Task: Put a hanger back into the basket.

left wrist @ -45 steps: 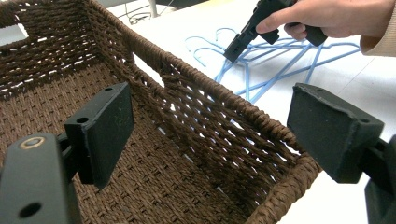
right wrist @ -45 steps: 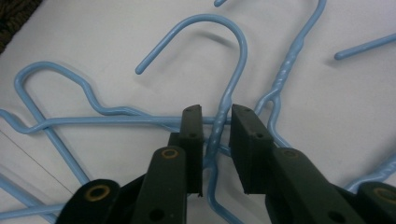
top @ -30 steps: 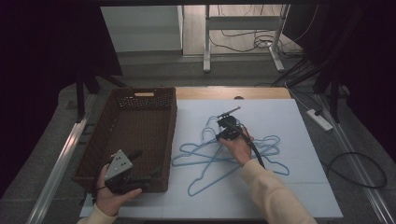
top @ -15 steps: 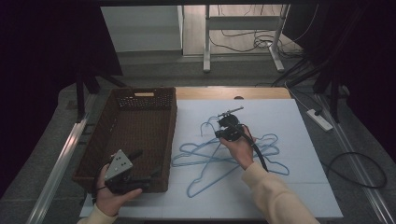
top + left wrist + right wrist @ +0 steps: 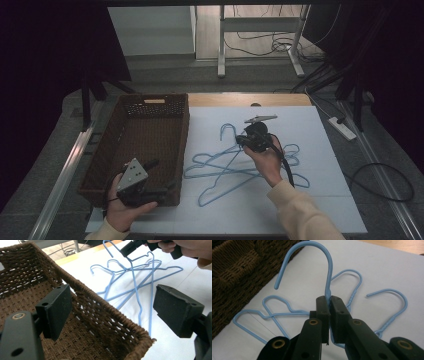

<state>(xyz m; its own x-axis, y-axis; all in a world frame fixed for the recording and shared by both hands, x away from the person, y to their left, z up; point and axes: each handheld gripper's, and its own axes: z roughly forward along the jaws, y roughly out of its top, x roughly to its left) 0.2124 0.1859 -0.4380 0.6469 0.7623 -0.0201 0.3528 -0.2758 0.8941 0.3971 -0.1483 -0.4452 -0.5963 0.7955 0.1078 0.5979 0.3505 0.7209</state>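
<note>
Several light-blue wire hangers (image 5: pixel 225 172) lie tangled on the white sheet (image 5: pixel 300 200), right of a brown woven basket (image 5: pixel 185 140). My right gripper (image 5: pixel 241 141) is shut on the neck of one blue hanger (image 5: pixel 329 270), just below its hook, which stands up off the sheet (image 5: pixel 227 131). In the left gripper view that hanger (image 5: pixel 132 272) hangs slanted from the right gripper (image 5: pixel 126 253), its lower end among the others. My left gripper (image 5: pixel 159 179) is open, with nothing between its pads (image 5: pixel 56 307), and straddles the basket's near right corner (image 5: pixel 100 302).
The basket (image 5: pixel 234 267) lies close to the left of the held hook. Two more hooks (image 5: pixel 392 305) rest on the sheet beyond the jaws. A wooden table edge (image 5: pixel 280 99) runs behind the sheet. A power strip (image 5: pixel 341 127) and cables lie on the floor to the right.
My right gripper has risen a little with the hanger, so its hook end now stands clear of the sheet. The left gripper has stayed where it was.
</note>
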